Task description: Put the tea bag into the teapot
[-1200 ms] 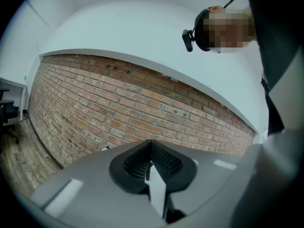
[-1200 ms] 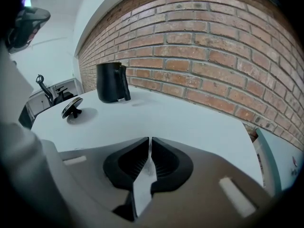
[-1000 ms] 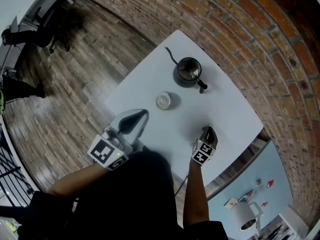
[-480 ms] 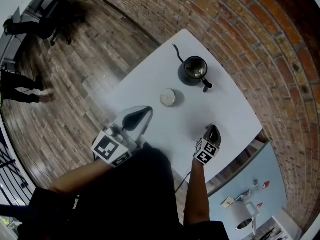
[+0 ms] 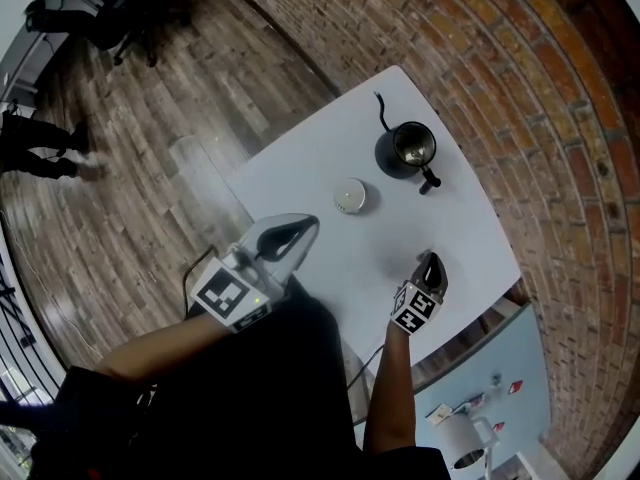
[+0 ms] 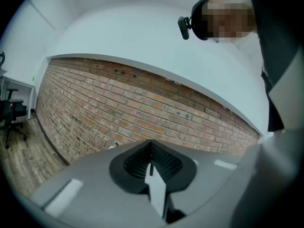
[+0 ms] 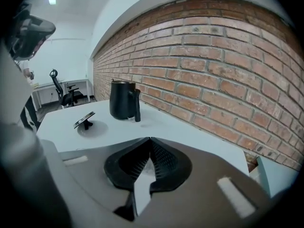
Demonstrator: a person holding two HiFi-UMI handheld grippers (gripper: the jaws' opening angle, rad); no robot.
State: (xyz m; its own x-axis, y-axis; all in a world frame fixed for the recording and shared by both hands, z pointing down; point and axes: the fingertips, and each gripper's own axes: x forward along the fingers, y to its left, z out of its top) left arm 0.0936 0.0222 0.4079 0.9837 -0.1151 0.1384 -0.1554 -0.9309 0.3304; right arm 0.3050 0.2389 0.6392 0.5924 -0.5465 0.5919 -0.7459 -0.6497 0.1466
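While it hangs above the near part of the bench (image 5: pixel 300 183), right gripper (image 5: pixel 431 264): jaws pressed together on a thin pale scrap, which I take for the tea bag (image 7: pixel 148 167), though little of it shows.
Left gripper (image 5: pixel 305 226): jaws closed on nothing, off the bench's near-left edge, well apart from the work.
Teapot (image 5: pixel 404 151): black, upright, at the far side of the bench, with the handle on the near side and the thin spout on the far side. Its top looks open in the head view.
Small white dish (image 5: pixel 349 196): between the right gripper and the teapot, with a dark piece tilted on it, perhaps the lid.
Step in hand: carrying the tea bag to the teapot, by my reading.
Doing it well: keep the pinch firm, since the hold looks slight. Travel high enough to clear the dish and the teapot's handle. Centre over the opening and lower until the tea bag hangs inside, and only then part the jaws.
Risk: the tea bag catches the rim and drops onto the bench.
Writing: none readable. The cubes (image 5: pixel 232 298) bear only black-and-white square markers, and the teapot shows no brand.
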